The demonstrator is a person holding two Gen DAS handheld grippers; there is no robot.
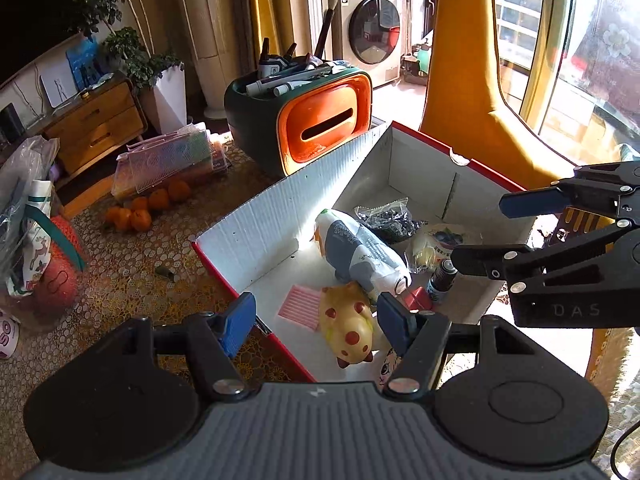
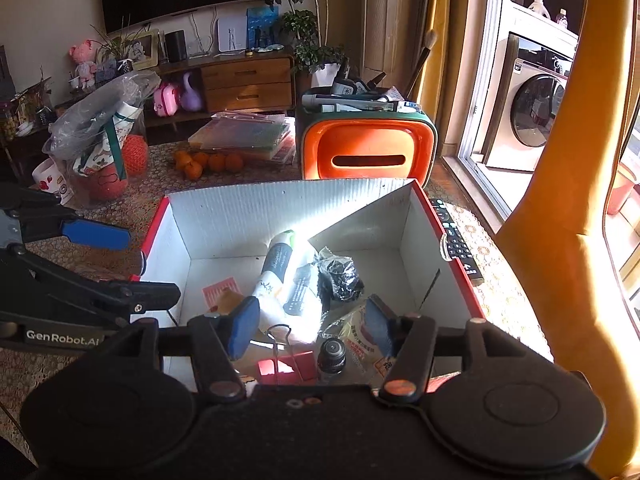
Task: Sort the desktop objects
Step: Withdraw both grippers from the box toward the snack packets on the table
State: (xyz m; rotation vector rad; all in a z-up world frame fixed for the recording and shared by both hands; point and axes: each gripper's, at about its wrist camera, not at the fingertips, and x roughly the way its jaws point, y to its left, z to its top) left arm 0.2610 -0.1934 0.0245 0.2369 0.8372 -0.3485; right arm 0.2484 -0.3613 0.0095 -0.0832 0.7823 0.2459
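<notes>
So the white corrugated cardboard box with red outer walls (image 1: 280, 208) sits open on the lace-patterned tablecloth (image 1: 120, 264); inside there's a yellow pig toy with red spots (image 1: 346, 326) lying on a pink ribbed card (image 1: 298, 300), a white and grey squeeze pouch (image 1: 360, 252), a crinkly black packet (image 1: 386, 216), a small dark-capped bottle (image 2: 332, 354) and a red binder clip (image 2: 286, 366); behind it, the green and orange tissue box caddy (image 1: 304, 128) is stuffed with pens; left gripper (image 1: 316, 326) and right gripper (image 2: 310, 330) both hang spread over the box, nothing pinched.

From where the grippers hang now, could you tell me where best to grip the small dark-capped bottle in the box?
Probably the dark cap of the small bottle, from above: it stands upright near the box front wall, wedged between the red block and a snack packet.
</notes>
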